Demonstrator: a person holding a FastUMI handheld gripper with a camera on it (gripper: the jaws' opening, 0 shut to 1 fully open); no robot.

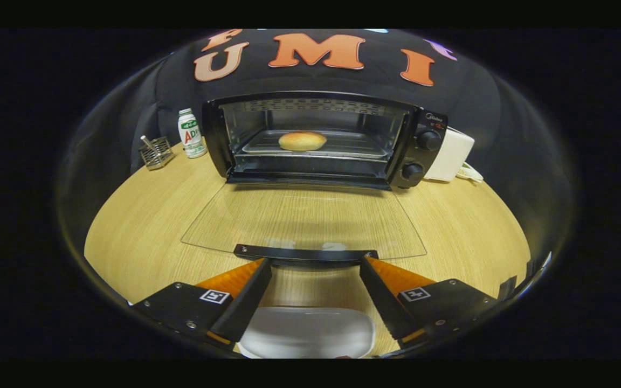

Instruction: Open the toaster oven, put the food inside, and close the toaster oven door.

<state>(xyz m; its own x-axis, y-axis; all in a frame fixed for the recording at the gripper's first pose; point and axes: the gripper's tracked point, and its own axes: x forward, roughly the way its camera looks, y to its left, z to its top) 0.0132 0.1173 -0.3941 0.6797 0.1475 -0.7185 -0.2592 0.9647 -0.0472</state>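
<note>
Bun (302,140) inside toaster oven (324,140); bottle (191,133) left of it

A pale wood-grain table (143,226) fills the lower middle of the frame, evenly lit, with a soft shadow at its centre. Behind it, across the top of the frame, hangs the booth's black cloth wall (310,78)

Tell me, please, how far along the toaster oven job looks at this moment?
Done: the toaster oven stands open, its glass door folded down flat, and the bun sits on the tray inside. In hand: the gripper is open, fingers at the door's handle. Left: swinging the door up shut.
</note>
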